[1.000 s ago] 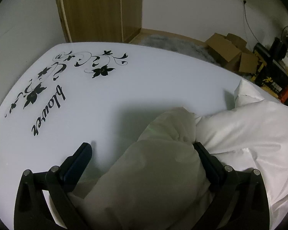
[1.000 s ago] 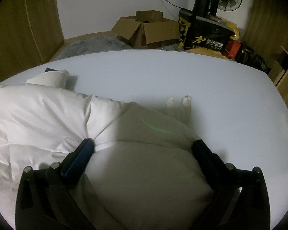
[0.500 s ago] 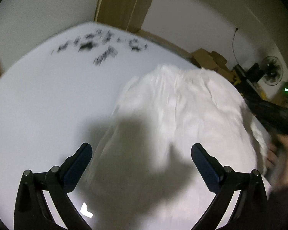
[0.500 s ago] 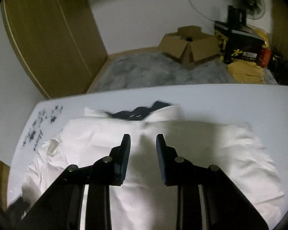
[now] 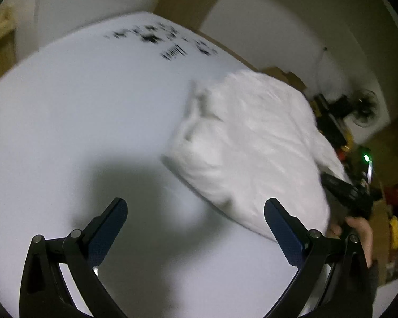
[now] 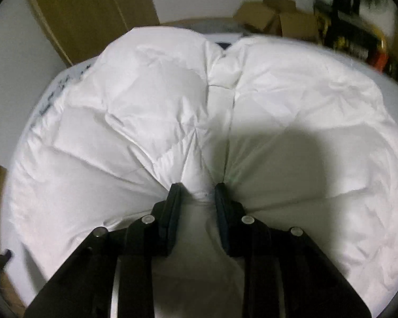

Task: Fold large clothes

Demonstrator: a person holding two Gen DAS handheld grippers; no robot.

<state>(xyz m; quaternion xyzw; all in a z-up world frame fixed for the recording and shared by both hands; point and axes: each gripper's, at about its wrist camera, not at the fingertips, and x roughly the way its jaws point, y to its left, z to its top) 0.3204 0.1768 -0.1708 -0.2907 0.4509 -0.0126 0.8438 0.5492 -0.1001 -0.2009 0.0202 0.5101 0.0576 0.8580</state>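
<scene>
A puffy white down jacket [image 6: 172, 111] lies spread on the white table [image 5: 79, 111]. My right gripper [image 6: 197, 189] is shut on a pinch of the jacket's near hem, with fabric bunched between its jaws. In the left wrist view the jacket [image 5: 252, 143] lies to the right, blurred by motion. My left gripper [image 5: 195, 209] is open and empty above the bare table, left of the jacket. The right gripper's body and the hand holding it [image 5: 355, 225] show at the jacket's right edge.
Black flower lettering [image 5: 169, 45] is printed on the table's far part. Cardboard boxes [image 6: 276, 18], a fan and dark clutter [image 5: 358, 108] stand on the floor beyond the table. A wooden cabinet [image 6: 92, 13] stands against the back wall.
My left gripper let go of the jacket and moved left, off it, over bare table. My right gripper shut on the jacket's hem and has moved in closer.
</scene>
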